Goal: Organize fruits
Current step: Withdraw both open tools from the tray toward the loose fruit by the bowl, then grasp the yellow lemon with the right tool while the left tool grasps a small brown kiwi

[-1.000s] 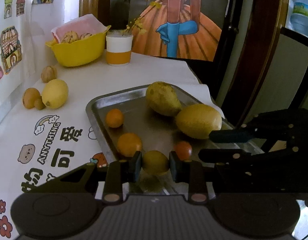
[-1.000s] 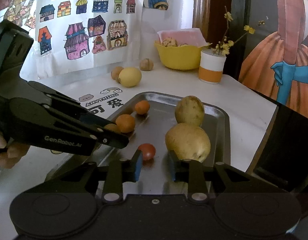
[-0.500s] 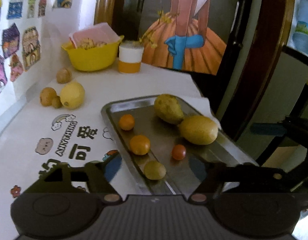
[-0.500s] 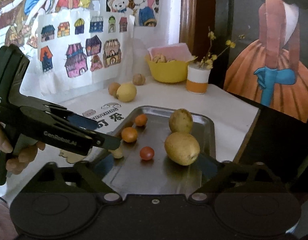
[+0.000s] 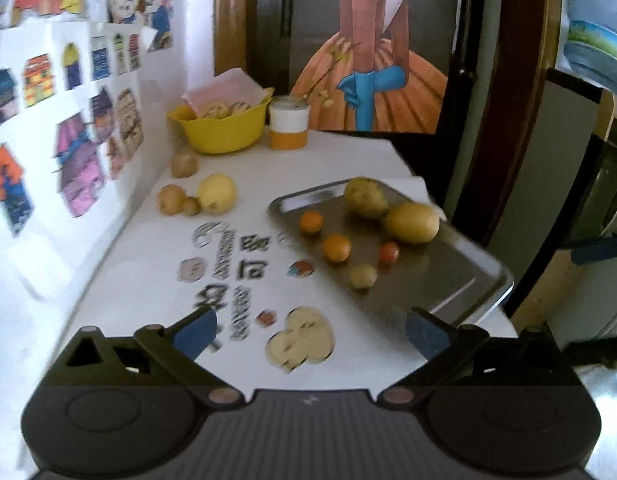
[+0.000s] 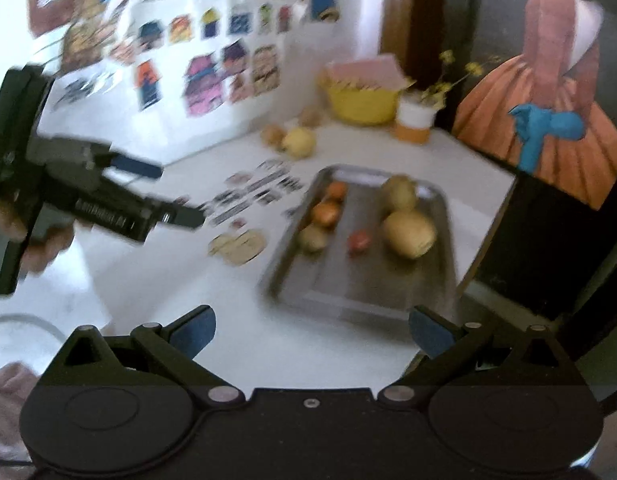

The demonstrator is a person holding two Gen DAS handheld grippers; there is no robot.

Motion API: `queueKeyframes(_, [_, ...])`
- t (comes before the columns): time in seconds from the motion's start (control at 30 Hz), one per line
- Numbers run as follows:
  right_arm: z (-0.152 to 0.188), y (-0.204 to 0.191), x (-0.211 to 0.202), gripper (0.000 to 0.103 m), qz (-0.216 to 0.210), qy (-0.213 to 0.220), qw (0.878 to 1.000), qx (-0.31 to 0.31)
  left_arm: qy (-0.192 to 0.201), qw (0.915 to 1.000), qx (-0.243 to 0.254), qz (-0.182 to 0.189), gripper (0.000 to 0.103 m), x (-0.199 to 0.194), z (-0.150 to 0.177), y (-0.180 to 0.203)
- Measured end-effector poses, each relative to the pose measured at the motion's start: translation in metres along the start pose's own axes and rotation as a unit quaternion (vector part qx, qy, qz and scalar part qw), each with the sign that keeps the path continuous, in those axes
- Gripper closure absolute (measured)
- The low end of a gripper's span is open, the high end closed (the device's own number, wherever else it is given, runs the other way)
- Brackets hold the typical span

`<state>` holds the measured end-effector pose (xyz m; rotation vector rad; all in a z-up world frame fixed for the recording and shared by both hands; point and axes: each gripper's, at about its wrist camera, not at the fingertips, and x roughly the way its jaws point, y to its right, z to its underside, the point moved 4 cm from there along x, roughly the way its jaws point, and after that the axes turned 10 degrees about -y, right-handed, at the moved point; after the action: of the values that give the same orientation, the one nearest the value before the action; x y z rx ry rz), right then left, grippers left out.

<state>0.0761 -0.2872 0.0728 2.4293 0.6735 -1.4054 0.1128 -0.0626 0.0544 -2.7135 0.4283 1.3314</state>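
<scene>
Nearest, left gripper spread wide and empty above the white bench; right gripper likewise wide apart, holding nothing. Beyond, a metal tray with a small yellowish fruit by its near-left rim, a red one, two oranges, then two large yellow-green fruits, possibly mangoes. Farther left on the bench, a lemon touching small brown fruits. At the back, a yellow bowl beside a cup.

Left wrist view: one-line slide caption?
Open left gripper above white table; steel tray holds six fruits.
</scene>
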Motion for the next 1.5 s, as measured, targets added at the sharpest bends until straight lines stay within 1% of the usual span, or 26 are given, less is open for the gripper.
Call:
queueKeyframes(0.07, [-0.001, -0.018, -0.004, 0.001, -0.015, -0.02, 1.0, -0.003, -0.01, 0.9999, -0.009, 0.002, 0.001, -0.011, 0.005, -0.013])
queueKeyframes(0.13, [-0.006, -0.034, -0.008, 0.001, -0.026, -0.03, 0.999, -0.007, -0.019, 0.9996, -0.019, 0.003, 0.001, -0.021, 0.007, -0.026])
queueKeyframes(0.27, [-0.035, -0.056, -0.016, 0.001, -0.054, -0.028, 0.998, -0.001, -0.026, 0.9989, -0.036, -0.017, 0.001, -0.036, 0.002, -0.056])
queueKeyframes(0.4, [-0.089, -0.062, -0.026, 0.001, -0.076, -0.004, 0.997, 0.017, -0.011, 0.9975, -0.057, -0.04, 0.001, -0.045, -0.018, -0.088])
queueKeyframes(0.53, [-0.151, -0.052, -0.038, 0.001, -0.091, 0.038, 0.995, 0.029, 0.006, 0.9954, -0.086, -0.042, 0.001, -0.039, -0.045, -0.114])
queueKeyframes(0.6, [-0.183, -0.044, -0.039, 0.001, -0.084, 0.059, 0.994, 0.033, 0.017, 0.9948, -0.092, -0.041, 0.001, -0.033, -0.058, -0.124])
queueKeyframes(0.7, [-0.22, -0.029, -0.03, 0.001, -0.07, 0.078, 0.994, 0.033, 0.029, 0.9946, -0.092, -0.038, 0.001, -0.017, -0.078, -0.133])
queueKeyframes(0.8, [-0.247, -0.013, -0.004, 0.001, -0.07, 0.078, 0.994, 0.04, 0.034, 0.9936, -0.098, -0.043, 0.001, 0.008, -0.091, -0.141])
queueKeyframes(0.9, [-0.262, 0.0, 0.033, 0.001, -0.064, 0.076, 0.995, 0.014, 0.039, 0.993, -0.103, -0.044, 0.001, 0.036, -0.094, -0.146])
queueKeyframes(0.97, [-0.268, 0.007, 0.061, 0.001, -0.052, 0.076, 0.996, -0.008, 0.035, 0.994, -0.089, -0.053, 0.001, 0.058, -0.095, -0.147])
queueKeyframes(1.07, [-0.274, 0.019, 0.106, 0.001, -0.053, 0.066, 0.996, -0.034, 0.032, 0.9952, -0.059, -0.071, 0.001, 0.086, -0.096, -0.145])
queueKeyframes(1.13, [-0.279, 0.027, 0.138, 0.001, -0.061, 0.051, 0.996, -0.034, 0.03, 0.9953, -0.049, -0.077, 0.001, 0.104, -0.098, -0.145])
queueKeyframes(1.27, [-0.29, 0.041, 0.194, 0.001, -0.091, 0.022, 0.995, -0.016, 0.017, 0.9957, -0.055, -0.073, 0.001, 0.136, -0.107, -0.152])
queueKeyframes(1.33, [-0.294, 0.043, 0.215, 0.001, -0.102, 0.017, 0.995, -0.016, 0.013, 0.9955, -0.061, -0.072, 0.001, 0.152, -0.11, -0.158])
queueKeyframes(1.43, [-0.299, 0.047, 0.242, 0.004, -0.115, 0.014, 0.993, -0.017, 0.007, 0.9953, -0.069, -0.068, 0.001, 0.17, -0.111, -0.166])
queueKeyframes(1.5, [-0.302, 0.049, 0.258, 0.005, -0.126, 0.006, 0.992, -0.015, 0.003, 0.9953, -0.069, -0.068, 0.003, 0.18, -0.11, -0.169])
